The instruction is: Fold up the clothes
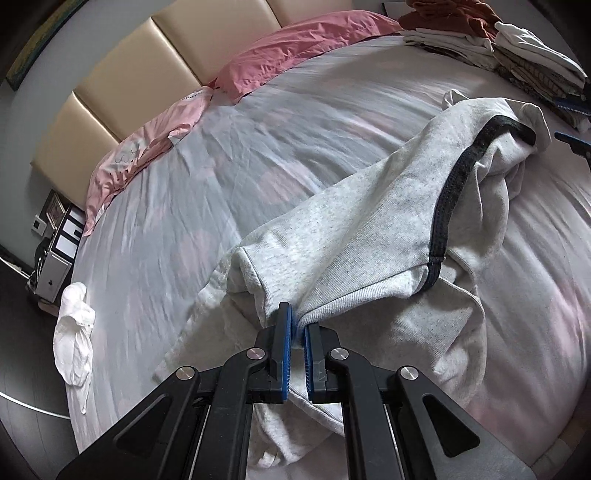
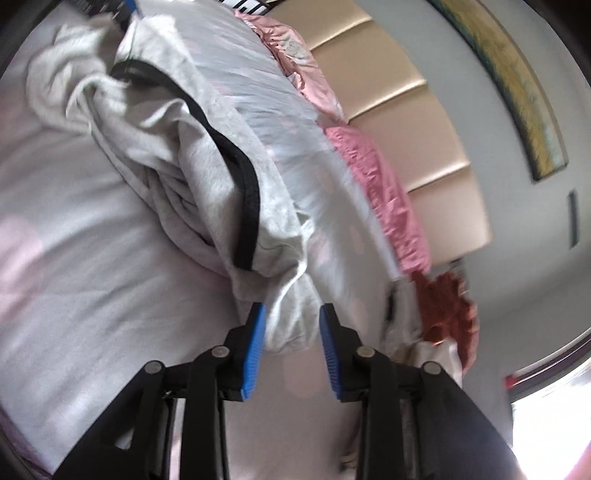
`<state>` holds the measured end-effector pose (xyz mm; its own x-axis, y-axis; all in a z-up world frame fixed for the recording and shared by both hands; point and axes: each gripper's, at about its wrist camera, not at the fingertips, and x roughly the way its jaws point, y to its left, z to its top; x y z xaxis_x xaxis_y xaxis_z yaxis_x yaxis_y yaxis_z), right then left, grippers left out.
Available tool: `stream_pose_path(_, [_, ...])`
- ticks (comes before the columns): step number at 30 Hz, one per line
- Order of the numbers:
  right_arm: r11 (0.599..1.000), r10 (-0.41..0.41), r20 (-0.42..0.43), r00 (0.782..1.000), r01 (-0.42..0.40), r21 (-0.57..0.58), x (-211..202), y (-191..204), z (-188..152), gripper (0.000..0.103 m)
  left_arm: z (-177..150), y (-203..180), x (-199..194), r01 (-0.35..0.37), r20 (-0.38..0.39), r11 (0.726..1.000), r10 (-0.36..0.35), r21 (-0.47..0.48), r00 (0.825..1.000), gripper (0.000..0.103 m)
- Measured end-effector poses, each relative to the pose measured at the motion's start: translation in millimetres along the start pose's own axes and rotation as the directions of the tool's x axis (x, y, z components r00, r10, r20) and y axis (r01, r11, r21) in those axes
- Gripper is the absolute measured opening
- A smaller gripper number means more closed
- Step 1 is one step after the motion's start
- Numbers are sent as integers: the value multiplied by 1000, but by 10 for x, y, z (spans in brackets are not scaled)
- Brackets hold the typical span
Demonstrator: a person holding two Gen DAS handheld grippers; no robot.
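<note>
A light grey sweat garment [image 1: 369, 229] with a black trim band [image 1: 458, 177] lies rumpled across the pale bed sheet [image 1: 184, 192]. My left gripper [image 1: 298, 314] is shut on a ribbed edge of it at the near end, and the cloth rises from the bed toward the jaws. In the right wrist view the same garment [image 2: 207, 155] and its black band [image 2: 247, 206] run away from my right gripper [image 2: 291, 310]. Those jaws stand apart with a fold of grey cloth between them, and the blue pads [image 2: 255, 332] do not press on it. The right gripper's fingers [image 1: 570, 138] show at the left view's right edge.
Folded clothes [image 1: 517, 48] are stacked at the far right of the bed, with a rust-coloured garment [image 1: 450, 14] on top. Pink pillows [image 1: 295, 48] line the padded headboard [image 1: 147, 66]. A white garment [image 1: 74, 332] hangs over the left bed edge. Boxes [image 1: 55, 251] stand on the floor beside it.
</note>
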<state>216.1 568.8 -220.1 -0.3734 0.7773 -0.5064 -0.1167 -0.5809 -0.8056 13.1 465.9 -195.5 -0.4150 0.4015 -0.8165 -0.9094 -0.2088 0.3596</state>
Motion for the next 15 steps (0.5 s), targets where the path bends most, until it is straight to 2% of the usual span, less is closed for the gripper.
stream_pose_path(2, [999, -51, 4, 999, 51, -12, 12, 3, 22, 48, -29, 32, 65, -8, -15, 1000, 8, -6, 1000, 7])
stream_pose_path(5, [997, -79, 6, 997, 79, 22, 43, -72, 58, 48, -52, 150, 135, -28, -29, 999, 27, -43, 999, 7])
stream_pose_path(8, [999, -33, 18, 999, 32, 23, 51, -56, 81, 47, -23, 315, 134, -40, -11, 994, 39, -98, 999, 7])
stream_pose_path(11, [998, 38, 19, 999, -37, -40, 40, 139, 89, 47, -2, 381, 108, -41, 6, 991, 43, -129, 999, 7])
stream_pose_path(13, [996, 33, 18, 999, -32, -86, 58, 228, 101, 46, -3, 404, 102, -58, 9, 989, 60, -133, 998, 7])
stream_pose_path(15, [996, 40, 22, 999, -38, -84, 60, 225, 111, 46, -10, 469, 112, -76, 6, 985, 78, -152, 997, 7])
